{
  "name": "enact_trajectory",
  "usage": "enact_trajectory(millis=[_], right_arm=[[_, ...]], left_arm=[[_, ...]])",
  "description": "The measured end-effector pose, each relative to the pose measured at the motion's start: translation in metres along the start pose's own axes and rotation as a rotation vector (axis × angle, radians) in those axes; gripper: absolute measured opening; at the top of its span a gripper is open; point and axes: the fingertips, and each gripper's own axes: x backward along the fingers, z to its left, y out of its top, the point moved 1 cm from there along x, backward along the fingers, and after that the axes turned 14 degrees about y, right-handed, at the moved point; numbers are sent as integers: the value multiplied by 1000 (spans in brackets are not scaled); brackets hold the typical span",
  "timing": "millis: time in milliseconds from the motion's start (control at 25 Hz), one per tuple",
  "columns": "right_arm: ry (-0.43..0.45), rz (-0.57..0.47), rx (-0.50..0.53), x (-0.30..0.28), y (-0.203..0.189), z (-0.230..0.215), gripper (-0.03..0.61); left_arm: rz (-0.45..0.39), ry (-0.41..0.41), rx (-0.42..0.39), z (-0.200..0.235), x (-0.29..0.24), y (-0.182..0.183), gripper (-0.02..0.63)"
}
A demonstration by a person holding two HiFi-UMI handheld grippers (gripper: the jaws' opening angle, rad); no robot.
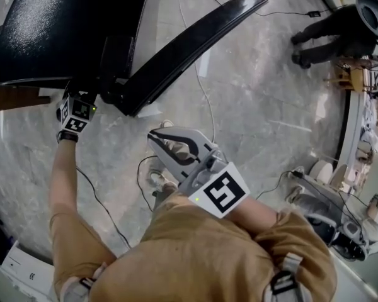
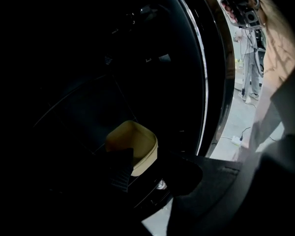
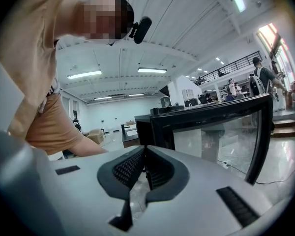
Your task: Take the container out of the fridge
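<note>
Left to right: I am reaching the left tool (image 2: 151, 160) into the dark fridge (image 1: 50, 30), whose door (image 1: 189, 49) is standing open. The tool's jaws are gaping apart, clamping nothing. The cream container (image 2: 137, 146) is sitting inside on a shelf, just ahead between them. The right tool (image 3: 145, 156) is hanging outside, jaws together and empty. By my judgement, gripping and withdrawing the container are not yet done.

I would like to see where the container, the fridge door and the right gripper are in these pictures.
container (image 2: 140, 144), left gripper view, on its pale inside.
fridge door (image 1: 195, 46), head view, on its dark top edge.
right gripper (image 1: 153, 136), head view, at its closed tips.
</note>
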Motion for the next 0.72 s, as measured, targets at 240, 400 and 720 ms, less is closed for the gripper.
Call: enact_trajectory(millis=[240, 400, 720], right_arm=[[2, 15, -6, -8, -15, 1, 6], [25, 66, -15, -11, -27, -2, 6], [35, 85, -23, -23, -35, -2, 6]], left_arm=[[27, -10, -53, -6, -18, -10, 143], [25, -23, -99, -10, -32, -3, 146], [87, -69, -201, -14, -50, -22, 147]])
